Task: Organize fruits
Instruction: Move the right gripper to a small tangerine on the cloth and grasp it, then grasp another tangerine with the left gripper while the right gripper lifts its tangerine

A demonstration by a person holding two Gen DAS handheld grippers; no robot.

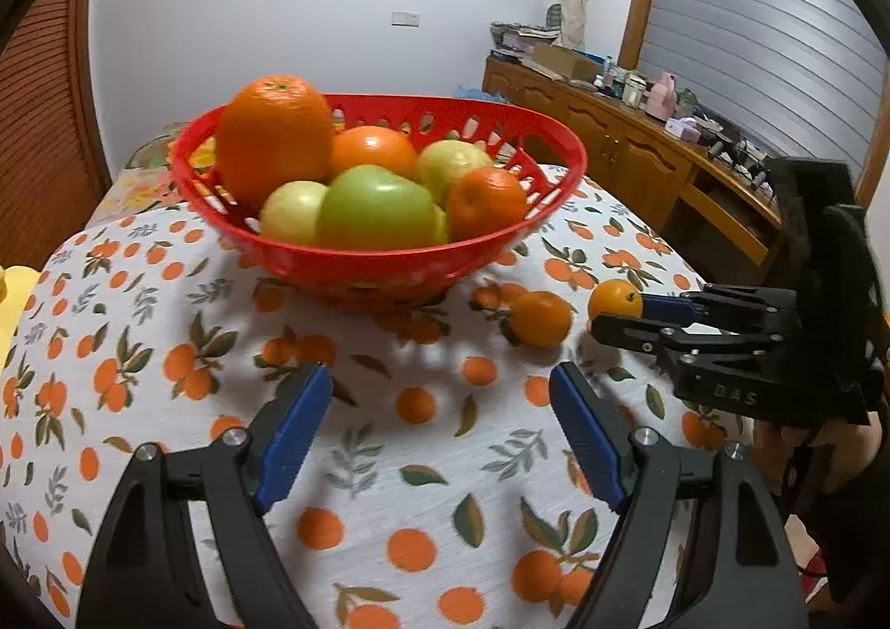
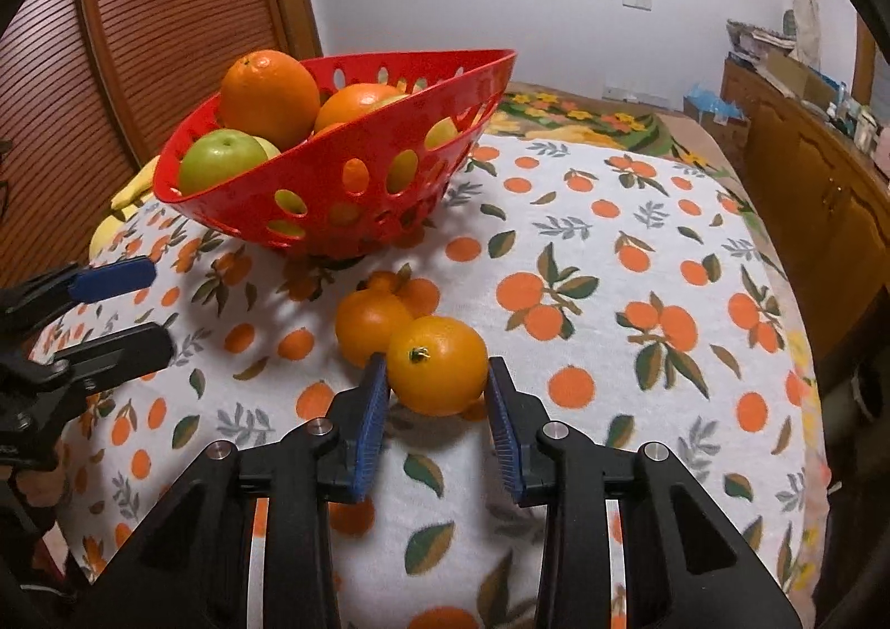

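Right gripper (image 2: 435, 384): blue pads on either side of a small orange (image 2: 436, 370), left pad touching, right pad just at the skin; full pinch cannot be told. A 2nd small orange (image 2: 367, 326) lies on the tablecloth (image 2: 612, 239) just behind, touching the first. Left gripper (image 1: 439, 395): fingers spread wide, nothing between them, low over the cloth in front of the red basket (image 1: 389, 262). Basket holds a large orange (image 1: 272, 139), a green apple (image 1: 372, 209) and other fruit.

Raised letters "DAS" — on the black body of the right tongs (image 1: 617, 318), nothing else legible
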